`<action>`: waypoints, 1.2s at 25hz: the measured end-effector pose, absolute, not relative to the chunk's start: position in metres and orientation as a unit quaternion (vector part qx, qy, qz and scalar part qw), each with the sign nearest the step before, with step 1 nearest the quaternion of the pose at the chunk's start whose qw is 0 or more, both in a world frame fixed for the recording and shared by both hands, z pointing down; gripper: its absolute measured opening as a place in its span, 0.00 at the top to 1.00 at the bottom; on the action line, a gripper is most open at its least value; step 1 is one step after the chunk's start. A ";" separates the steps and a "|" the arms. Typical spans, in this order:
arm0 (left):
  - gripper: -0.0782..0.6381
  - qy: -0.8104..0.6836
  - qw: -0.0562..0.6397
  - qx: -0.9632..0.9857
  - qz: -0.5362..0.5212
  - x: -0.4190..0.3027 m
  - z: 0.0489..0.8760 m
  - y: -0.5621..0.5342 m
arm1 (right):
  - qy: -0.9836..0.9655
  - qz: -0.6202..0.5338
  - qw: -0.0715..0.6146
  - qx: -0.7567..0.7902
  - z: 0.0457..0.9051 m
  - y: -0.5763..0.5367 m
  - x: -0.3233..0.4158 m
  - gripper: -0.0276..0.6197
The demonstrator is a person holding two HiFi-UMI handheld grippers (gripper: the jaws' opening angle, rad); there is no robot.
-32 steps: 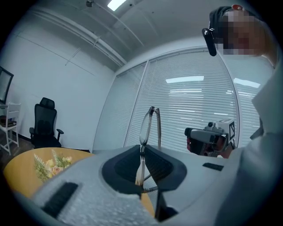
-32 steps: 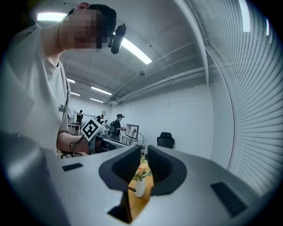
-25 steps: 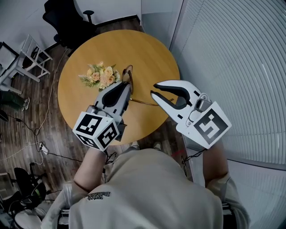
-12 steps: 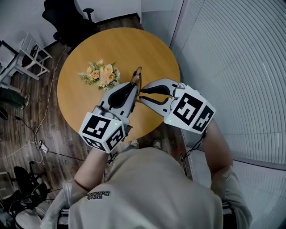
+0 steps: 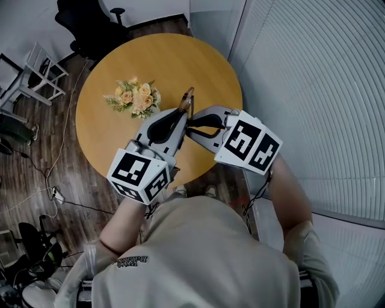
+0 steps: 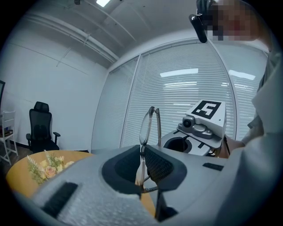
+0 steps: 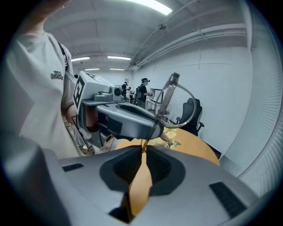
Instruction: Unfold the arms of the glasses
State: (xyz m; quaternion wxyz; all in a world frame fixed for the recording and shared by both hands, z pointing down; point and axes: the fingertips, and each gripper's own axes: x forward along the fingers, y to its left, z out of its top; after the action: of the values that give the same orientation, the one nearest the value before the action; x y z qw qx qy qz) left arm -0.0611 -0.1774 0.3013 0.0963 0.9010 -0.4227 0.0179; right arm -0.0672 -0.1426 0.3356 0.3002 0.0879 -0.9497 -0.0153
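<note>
Soft, even overhead light fills the head view; the round wooden surface (image 5: 120, 78) carries a mild sheen and hardly any shadow. Both gripper views are fisheye, with black corners and bowed lines. In the left gripper view a ceiling lamp (image 6: 104, 2) glares at 11 o'clock and bright strips reflect on the blinds (image 6: 185, 75). The left hand-held gripper (image 6: 142, 150) is blurred at 6 o'clock, while the glasses (image 6: 147, 126) look sharp. The right hand-held gripper (image 7: 143, 148) looks equally soft.

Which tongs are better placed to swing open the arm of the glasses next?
Right, I think: the right tongs pinch a thin arm of the glasses, while the left tongs clamp the frame to steady it.
</note>
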 end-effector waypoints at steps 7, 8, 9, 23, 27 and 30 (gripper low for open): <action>0.83 -0.428 0.096 0.898 0.023 -0.067 0.305 -0.182 | -0.953 -0.007 0.288 0.093 0.333 -0.145 -0.061 0.90; 0.83 -0.430 0.097 0.898 0.024 -0.069 0.306 -0.183 | -0.953 -0.006 0.288 0.094 0.333 -0.146 -0.060 0.90; 0.83 -0.431 0.096 0.897 0.026 -0.070 0.306 -0.184 | -0.953 -0.006 0.288 0.097 0.333 -0.146 -0.057 0.90; 0.83 -0.464 0.070 0.881 0.067 -0.088 0.320 -0.199 | -0.951 -0.005 0.271 0.147 0.316 -0.164 -0.010 0.89; 0.83 -0.467 0.060 0.879 0.080 -0.091 0.323 -0.201 | -0.952 -0.005 0.254 0.173 0.303 -0.172 0.008 0.89; 0.83 -0.465 0.054 0.879 0.088 -0.089 0.325 -0.202 | -0.949 -0.017 0.254 0.186 0.295 -0.175 0.017 0.89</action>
State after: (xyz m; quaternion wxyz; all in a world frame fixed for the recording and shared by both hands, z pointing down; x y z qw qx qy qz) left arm -0.0889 -0.2017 0.3248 0.0537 0.8791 -0.4654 0.0884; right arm 0.0170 -0.1750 0.2948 0.2537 0.1864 -0.9490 -0.0170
